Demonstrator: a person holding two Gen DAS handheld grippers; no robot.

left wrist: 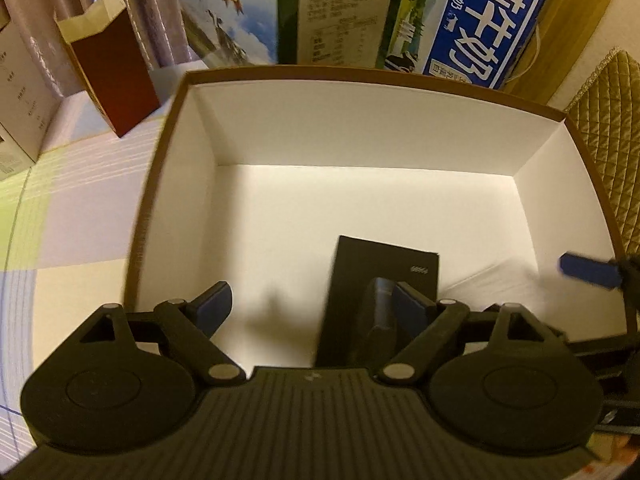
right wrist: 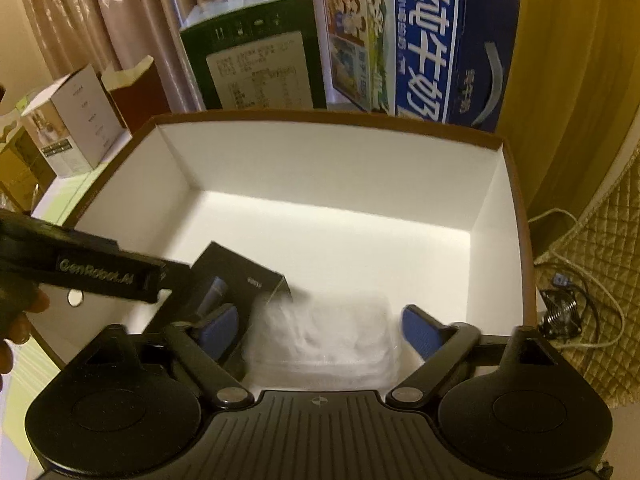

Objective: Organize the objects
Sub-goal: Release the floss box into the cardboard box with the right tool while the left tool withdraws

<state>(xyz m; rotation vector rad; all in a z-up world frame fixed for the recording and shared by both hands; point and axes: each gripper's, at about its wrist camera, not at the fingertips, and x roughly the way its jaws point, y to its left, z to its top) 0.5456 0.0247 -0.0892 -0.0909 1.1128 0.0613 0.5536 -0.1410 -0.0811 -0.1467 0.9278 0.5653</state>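
Both grippers, left gripper (left wrist: 320, 306) and right gripper (right wrist: 316, 330), hang open-fingered over the white box's (right wrist: 496, 208) near edge; black box (left wrist: 384, 276) and clear packet (right wrist: 328, 336) seemingly just dropped inside.

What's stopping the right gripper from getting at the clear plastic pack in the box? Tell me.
Probably nothing. The right gripper hangs over the clear plastic pack with its jaws spread wide on either side. The black box lies just beside its left jaw, which looks like the only crowding.
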